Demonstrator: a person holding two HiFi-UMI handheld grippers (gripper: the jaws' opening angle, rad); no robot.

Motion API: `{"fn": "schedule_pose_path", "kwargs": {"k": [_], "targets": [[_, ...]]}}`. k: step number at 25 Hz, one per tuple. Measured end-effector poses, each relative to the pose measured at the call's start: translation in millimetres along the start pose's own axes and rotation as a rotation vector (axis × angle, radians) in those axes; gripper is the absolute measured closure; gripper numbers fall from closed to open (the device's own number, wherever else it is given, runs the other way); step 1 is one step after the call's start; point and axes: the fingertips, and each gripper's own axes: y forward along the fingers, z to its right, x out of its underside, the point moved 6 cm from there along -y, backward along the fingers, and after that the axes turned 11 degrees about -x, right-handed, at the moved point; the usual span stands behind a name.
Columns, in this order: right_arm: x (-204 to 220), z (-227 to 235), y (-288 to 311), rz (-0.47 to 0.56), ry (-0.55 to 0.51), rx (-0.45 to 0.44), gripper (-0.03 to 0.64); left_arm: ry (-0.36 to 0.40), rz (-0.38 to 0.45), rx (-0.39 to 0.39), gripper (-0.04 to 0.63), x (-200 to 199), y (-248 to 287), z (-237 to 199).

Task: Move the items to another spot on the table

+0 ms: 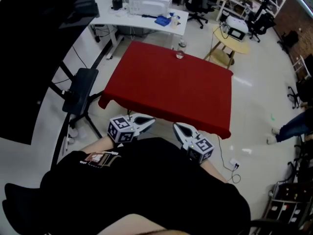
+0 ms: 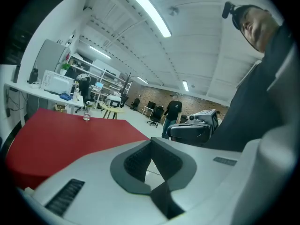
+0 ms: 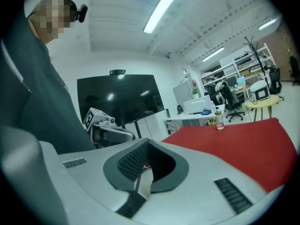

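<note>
A table under a red cloth point(image 1: 166, 87) stands in front of me. The only item on it is a small clear bottle point(image 1: 180, 50), upright at the far edge; it also shows as the bottle point(image 2: 86, 116) in the left gripper view and the bottle point(image 3: 219, 123) in the right gripper view. My left gripper point(image 1: 149, 123) and right gripper point(image 1: 178, 127) hang close to my body at the table's near edge, far from the bottle. Both are shut with nothing between the jaws: left gripper point(image 2: 151, 142), right gripper point(image 3: 147, 143).
A black stool point(image 1: 78, 94) stands left of the table. Behind it are a white desk point(image 1: 142, 16) with a white box and a round wooden side table point(image 1: 230, 40). A person's legs point(image 1: 288, 126) show at the right. A cable lies on the floor point(image 1: 230, 165).
</note>
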Motion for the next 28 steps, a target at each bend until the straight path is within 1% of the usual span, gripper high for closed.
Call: {"fn": "schedule_pose_path", "kwargs": {"k": [2, 5, 8, 14, 19, 21, 25, 28], "targets": [[6.1, 1.9, 0.0, 0.019, -0.006, -0.005, 0.629, -0.013, 0.003, 0.01, 0.603, 3.8, -6.8, 2.0], [5.1, -2.7, 5.7, 0.027, 0.017, -0.015, 0.629, -0.043, 0.003, 0.031, 0.603, 9.9, -11.3, 3.2], [0.5, -10.9, 6.3, 0.004, 0.023, 0.003, 0.629, -0.036, 0.004, 0.032, 0.603, 10.8, -16.4, 1.0], [-3.3, -9.5, 5.7, -0.028, -0.004, -0.009, 0.629, -0.042, 0.011, 0.035, 0.603, 10.9, -14.7, 3.8], [-2.6, -3.9, 1.7, 0.001, -0.003, -0.001, 0.629, -0.038, 0.012, 0.042, 0.603, 7.7, -12.5, 3.3], [-3.4, -4.1, 1.5, -0.002, -0.003, 0.0, 0.629, -0.036, 0.01, 0.045, 0.603, 7.4, -11.1, 3.6], [3.1, 5.7, 2.3, 0.035, -0.022, -0.013, 0.629, -0.042, 0.012, 0.045, 0.603, 8.2, -9.4, 2.2], [1.1, 4.7, 4.2, 0.023, -0.019, -0.01, 0.629, -0.043, 0.014, 0.043, 0.603, 8.7, -8.8, -1.2]]}}
